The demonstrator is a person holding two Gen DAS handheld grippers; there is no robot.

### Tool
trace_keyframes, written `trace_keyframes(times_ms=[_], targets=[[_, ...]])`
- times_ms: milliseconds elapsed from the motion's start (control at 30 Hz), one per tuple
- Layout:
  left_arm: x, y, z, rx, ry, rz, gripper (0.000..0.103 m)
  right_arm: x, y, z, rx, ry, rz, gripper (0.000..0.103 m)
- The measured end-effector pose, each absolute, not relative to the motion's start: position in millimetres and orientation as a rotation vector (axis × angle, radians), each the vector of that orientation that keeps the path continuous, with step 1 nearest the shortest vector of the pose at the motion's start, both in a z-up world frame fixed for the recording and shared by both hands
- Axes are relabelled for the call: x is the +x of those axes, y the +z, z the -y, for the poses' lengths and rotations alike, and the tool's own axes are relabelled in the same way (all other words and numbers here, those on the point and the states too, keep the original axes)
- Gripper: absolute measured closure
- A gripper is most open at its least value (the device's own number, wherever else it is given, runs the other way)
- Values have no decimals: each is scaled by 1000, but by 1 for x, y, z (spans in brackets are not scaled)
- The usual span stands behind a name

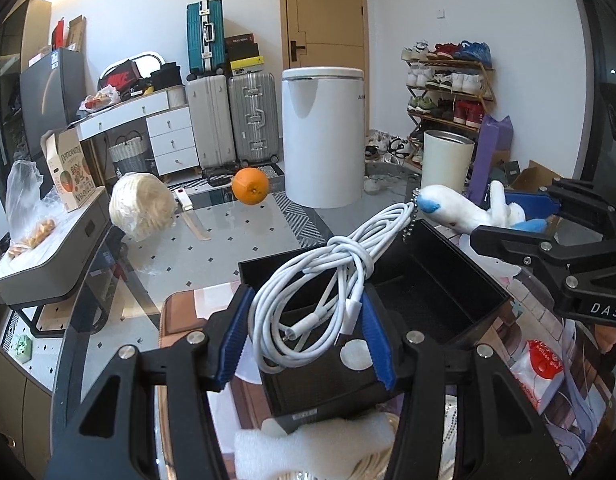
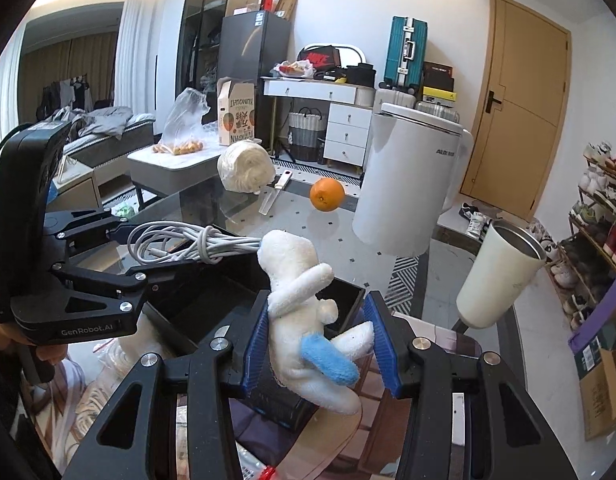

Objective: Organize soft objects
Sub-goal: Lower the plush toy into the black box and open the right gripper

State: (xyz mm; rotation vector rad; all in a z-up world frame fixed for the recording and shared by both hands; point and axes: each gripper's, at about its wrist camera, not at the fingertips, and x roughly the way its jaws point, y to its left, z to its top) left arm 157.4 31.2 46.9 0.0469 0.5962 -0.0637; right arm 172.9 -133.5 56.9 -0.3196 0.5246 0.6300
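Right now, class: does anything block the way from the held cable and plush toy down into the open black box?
Nothing visible does. The coiled cable and plush toy hang over the open black box, whose visible inside looks bare.

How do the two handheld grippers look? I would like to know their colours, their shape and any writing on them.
Both the left gripper and the right gripper have black angular frames with cut-out openings and silver round bolts. Their fingers carry blue ribbed pads. White lettering on the left one's side reads "GenRobot.AI"; "DAS" shows on the right one. No cables or sleeves are visible.
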Motion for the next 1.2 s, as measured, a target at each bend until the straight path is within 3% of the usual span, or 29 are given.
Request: trace_keyframes(times_ms=[900, 1200], targets=[[173, 31, -24, 101, -109, -684, 52, 209, 26, 78, -515, 789, -601, 56], [169, 33, -22, 87, -106, -685, 48, 218, 12, 68, -537, 807, -622, 55]])
